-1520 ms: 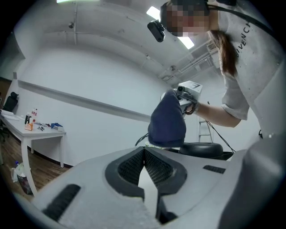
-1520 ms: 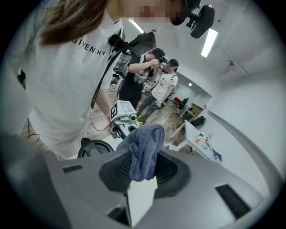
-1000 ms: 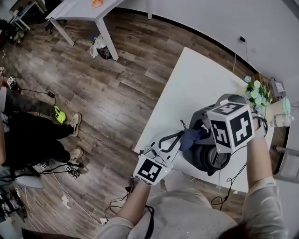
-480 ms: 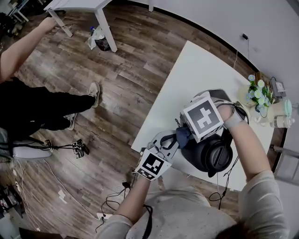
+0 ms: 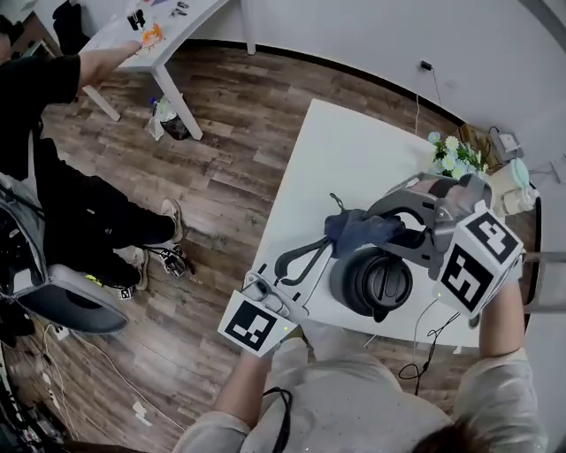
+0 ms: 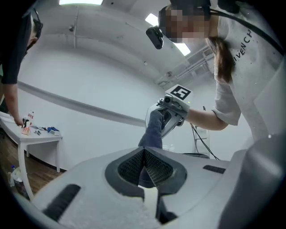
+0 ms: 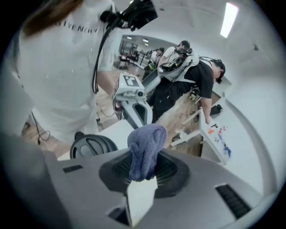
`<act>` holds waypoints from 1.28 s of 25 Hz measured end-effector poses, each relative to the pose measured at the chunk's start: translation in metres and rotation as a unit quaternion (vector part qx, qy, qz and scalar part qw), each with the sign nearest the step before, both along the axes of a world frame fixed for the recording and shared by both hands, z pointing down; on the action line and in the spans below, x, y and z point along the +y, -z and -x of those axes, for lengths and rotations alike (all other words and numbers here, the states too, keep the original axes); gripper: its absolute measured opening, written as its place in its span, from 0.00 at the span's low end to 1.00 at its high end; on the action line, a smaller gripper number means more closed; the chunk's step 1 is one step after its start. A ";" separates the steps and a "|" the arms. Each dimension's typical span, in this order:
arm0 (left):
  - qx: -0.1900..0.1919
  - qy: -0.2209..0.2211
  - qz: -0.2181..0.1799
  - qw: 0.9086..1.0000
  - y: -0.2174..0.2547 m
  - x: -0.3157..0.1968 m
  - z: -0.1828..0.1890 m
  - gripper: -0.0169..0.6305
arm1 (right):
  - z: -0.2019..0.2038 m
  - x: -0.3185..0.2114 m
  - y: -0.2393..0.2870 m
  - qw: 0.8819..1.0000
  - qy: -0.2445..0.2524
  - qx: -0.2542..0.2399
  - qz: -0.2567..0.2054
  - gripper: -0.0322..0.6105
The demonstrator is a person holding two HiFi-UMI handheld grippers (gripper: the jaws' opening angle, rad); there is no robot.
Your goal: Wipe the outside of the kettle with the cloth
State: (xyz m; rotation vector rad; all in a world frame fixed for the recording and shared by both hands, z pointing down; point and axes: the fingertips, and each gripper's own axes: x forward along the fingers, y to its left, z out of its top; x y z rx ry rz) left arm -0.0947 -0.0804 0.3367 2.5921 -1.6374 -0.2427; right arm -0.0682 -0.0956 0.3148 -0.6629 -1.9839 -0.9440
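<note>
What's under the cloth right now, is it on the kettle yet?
The cloth, pinched by the right gripper and the left gripper, hangs over the white table at the far edge of the kettle. The kettle's top is uncovered; contact with its far side is hidden.

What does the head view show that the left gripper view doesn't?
Only the head view: the dark kettle standing on the white table, and the flowers at the table's far right. Only the left gripper view: the ceiling lights and the camera on the person's head. Both: the blue cloth gripped by the right gripper, and the side table with small items.
</note>
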 end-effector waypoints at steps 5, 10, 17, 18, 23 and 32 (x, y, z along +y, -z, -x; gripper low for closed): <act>0.004 -0.024 0.020 1.000 -0.017 0.011 -0.016 0.04 | -0.047 0.022 -0.013 0.998 -0.046 -0.007 -0.035 0.16; 0.001 -0.048 0.044 0.998 -0.034 0.030 -0.044 0.04 | -0.055 0.076 -0.026 0.998 -0.002 -0.001 -0.055 0.16; 0.008 -0.115 0.053 0.992 -0.033 0.061 -0.072 0.04 | -0.083 0.110 -0.032 0.999 0.000 0.000 -0.048 0.16; 0.007 -0.129 0.052 0.990 -0.033 0.066 -0.078 0.04 | -0.089 0.114 -0.033 0.999 -0.001 0.004 -0.045 0.16; 0.001 -0.220 0.042 0.975 -0.030 0.090 -0.118 0.04 | -0.125 0.128 -0.038 0.999 -0.029 0.030 -0.026 0.16; 0.035 -0.253 0.001 0.967 0.017 0.097 -0.137 0.04 | -0.170 0.094 0.024 0.974 -0.201 -0.099 0.017 0.16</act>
